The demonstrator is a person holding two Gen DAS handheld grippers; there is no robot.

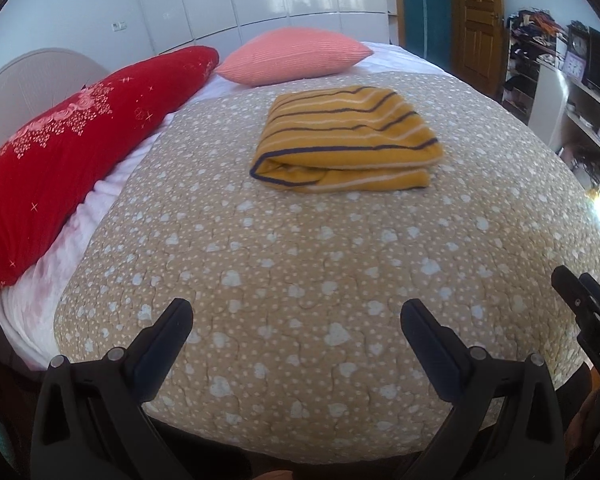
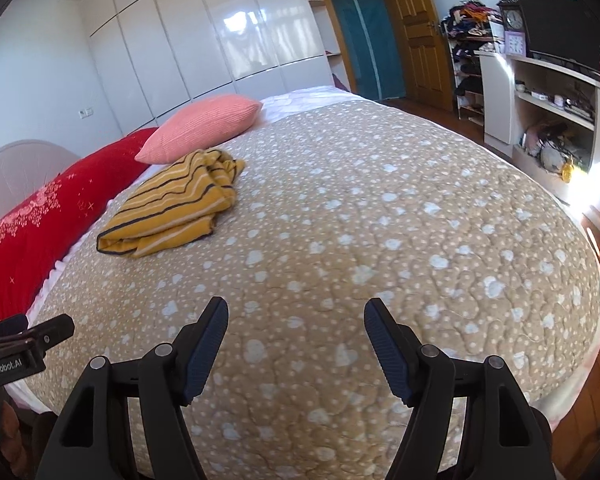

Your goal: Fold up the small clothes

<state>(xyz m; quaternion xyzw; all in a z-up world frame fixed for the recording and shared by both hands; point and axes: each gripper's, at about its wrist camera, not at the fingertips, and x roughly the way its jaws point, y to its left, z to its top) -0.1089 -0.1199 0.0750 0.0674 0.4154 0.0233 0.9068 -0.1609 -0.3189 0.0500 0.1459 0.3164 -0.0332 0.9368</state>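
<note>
A yellow garment with dark and white stripes [image 1: 346,140] lies folded in a compact stack on the beige heart-print quilt [image 1: 300,264]. It also shows in the right wrist view [image 2: 176,208], at the far left of the bed. My left gripper [image 1: 296,316] is open and empty, held above the quilt near the bed's front edge, well short of the garment. My right gripper [image 2: 296,316] is open and empty, over the quilt to the right of the left one. The right gripper's tip shows in the left wrist view [image 1: 580,304].
A long red pillow [image 1: 68,152] and a pink pillow [image 1: 296,56] lie along the head of the bed. White wardrobes [image 2: 204,40] stand behind. A wooden door [image 2: 420,32], cluttered shelves [image 2: 556,120] and wooden floor lie to the right.
</note>
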